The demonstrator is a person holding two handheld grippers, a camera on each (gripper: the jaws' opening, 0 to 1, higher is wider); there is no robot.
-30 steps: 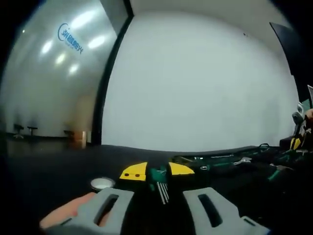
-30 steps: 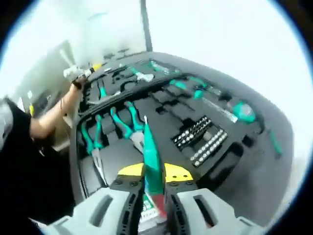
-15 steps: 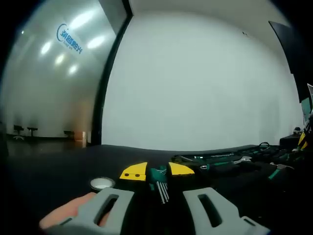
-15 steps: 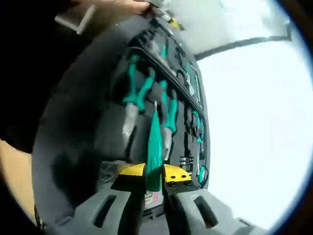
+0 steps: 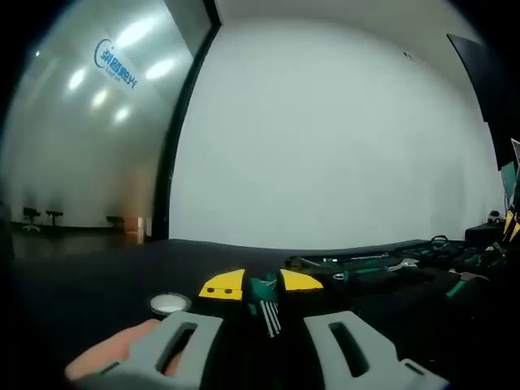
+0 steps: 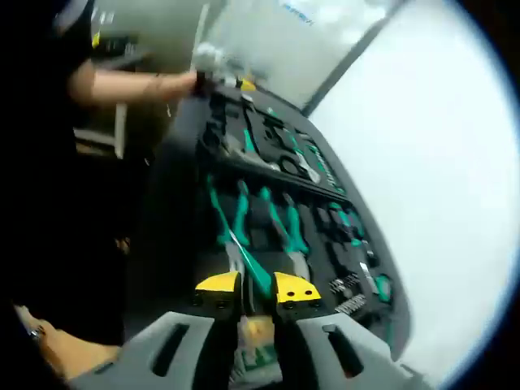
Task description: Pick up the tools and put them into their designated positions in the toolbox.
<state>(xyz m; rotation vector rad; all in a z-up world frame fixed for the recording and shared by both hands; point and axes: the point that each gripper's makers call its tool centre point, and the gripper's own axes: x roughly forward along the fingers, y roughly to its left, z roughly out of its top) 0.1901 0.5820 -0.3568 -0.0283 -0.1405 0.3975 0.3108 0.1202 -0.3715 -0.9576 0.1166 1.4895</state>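
My right gripper [image 6: 248, 294] clenches one green-handled screwdriver [image 6: 253, 268] over the toolbox [image 6: 187, 203]; my left gripper [image 5: 262, 294] grasps one hex-key set [image 5: 266, 305].

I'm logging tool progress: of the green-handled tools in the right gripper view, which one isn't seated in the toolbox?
The slim green-handled tool clamped between the right gripper jaws; the green-handled pliers beyond it lie in toolbox slots.

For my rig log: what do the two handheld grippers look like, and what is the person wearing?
The left gripper and right gripper match: pale grey slotted plastic jaws tipped with yellow pads, each pad showing small dark screw dots. No cables visible. The person's arm reaches from a dark short sleeve.
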